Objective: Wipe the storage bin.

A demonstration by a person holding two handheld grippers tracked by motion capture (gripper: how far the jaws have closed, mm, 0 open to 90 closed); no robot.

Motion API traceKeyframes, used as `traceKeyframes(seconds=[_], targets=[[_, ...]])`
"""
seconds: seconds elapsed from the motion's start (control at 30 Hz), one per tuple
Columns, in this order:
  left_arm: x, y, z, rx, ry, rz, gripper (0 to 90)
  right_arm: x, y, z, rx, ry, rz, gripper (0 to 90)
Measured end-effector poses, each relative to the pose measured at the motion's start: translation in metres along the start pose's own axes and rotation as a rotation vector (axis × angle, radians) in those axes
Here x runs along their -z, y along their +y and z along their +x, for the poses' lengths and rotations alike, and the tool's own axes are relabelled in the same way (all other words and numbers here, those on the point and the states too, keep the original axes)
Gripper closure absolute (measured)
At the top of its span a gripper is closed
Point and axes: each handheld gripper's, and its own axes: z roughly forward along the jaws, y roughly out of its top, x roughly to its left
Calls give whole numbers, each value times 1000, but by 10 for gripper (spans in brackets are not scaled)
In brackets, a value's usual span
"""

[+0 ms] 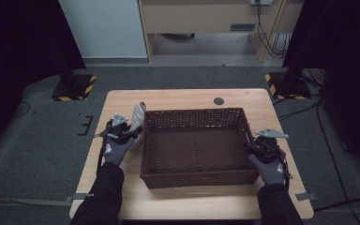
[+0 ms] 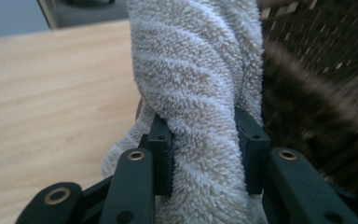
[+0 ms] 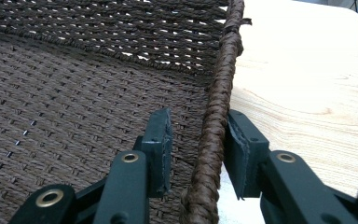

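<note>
A rolled beige towel [image 1: 137, 117] stands against the outside of the left wall of a dark brown wicker basket [image 1: 192, 112] on the wooden table [image 1: 187, 97]. My left gripper [image 1: 137, 131] is shut on the towel [image 2: 196, 88], whose pile bulges between both pads, with the basket wall [image 2: 317, 70] just to its right. At the basket's right side my right gripper [image 1: 252, 142] straddles the braided rim [image 3: 221, 79]. In the right gripper view the right gripper [image 3: 198, 135] is open: the outer pad lies against the braid and the inner pad [image 3: 161, 140] stands off it.
The basket is empty inside. A round black grommet [image 1: 219, 101] sits in the table near its far edge. On the grey floor beyond stand two black stands with yellow-striped bases [image 1: 72, 88] [image 1: 286, 85], and cables [image 1: 328, 140] run to the right.
</note>
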Motion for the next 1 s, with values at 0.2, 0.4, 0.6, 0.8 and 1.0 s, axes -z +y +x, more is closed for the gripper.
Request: traceKeyframes(seconds=[0.2, 0.4, 0.6, 0.8, 1.0], targets=[[-14, -13, -1, -10, 6, 70, 639, 0, 0, 0, -1, 1, 0, 632], [-1, -9, 9, 64, -32, 18, 643, 0, -1, 0, 4, 2, -1, 628], [36, 12, 9, 86, -73, -159, 645, 1, -1, 0, -2, 4, -1, 625], [28, 12, 2, 35, -52, -99, 642, 0, -2, 0, 0, 3, -1, 620], [-2, -10, 0, 4, -36, 33, 640, 0, -2, 1, 3, 2, -1, 614]])
